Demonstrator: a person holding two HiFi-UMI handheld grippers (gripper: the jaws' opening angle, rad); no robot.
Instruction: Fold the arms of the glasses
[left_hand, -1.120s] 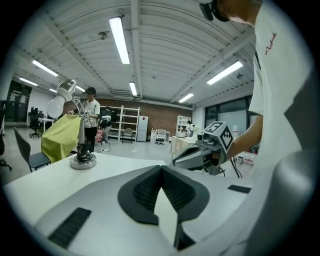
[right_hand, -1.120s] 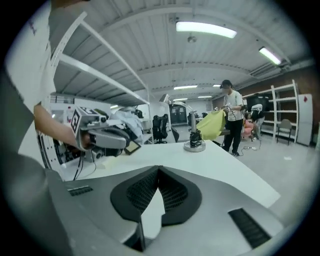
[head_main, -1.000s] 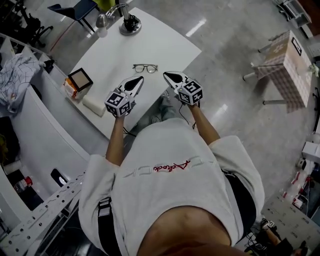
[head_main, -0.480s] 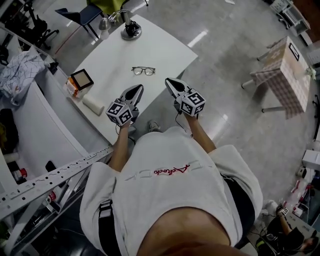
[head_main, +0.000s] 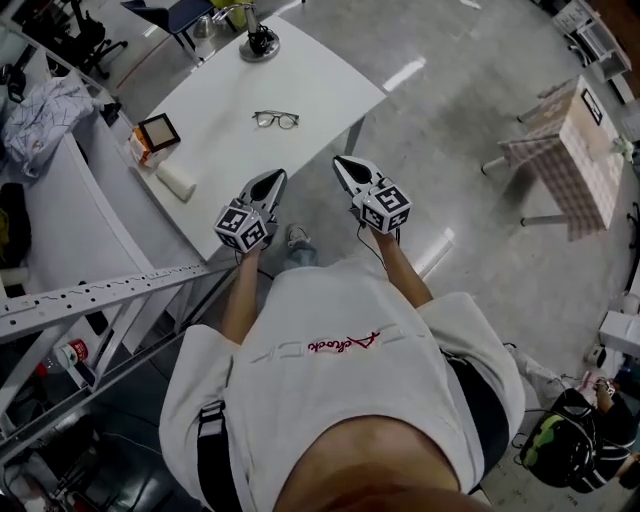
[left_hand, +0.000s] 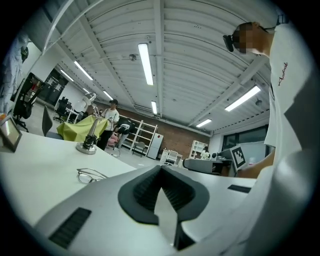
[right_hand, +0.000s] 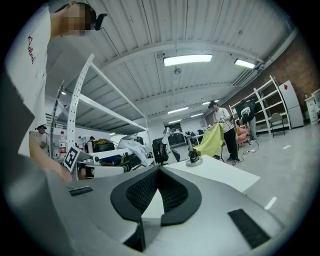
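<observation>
Glasses (head_main: 275, 120): too small in the head view to tell whether the arms are folded or spread. In the left gripper view the glasses (left_hand: 91, 175) show one lens and part of the frame only; the remainder is hidden behind the body of the left gripper (left_hand: 160, 167).

Lamp base (head_main: 259, 42), at the bench's far corner: the stem is cut off by the head view's top edge.

Box (head_main: 158, 133), near the bench's left edge: markings on its face are too small to read.

Bench (head_main: 300, 80): part of the near edge is hidden under the left gripper.

Person's hands: hidden beneath the left gripper and the right gripper (head_main: 345, 165).
</observation>
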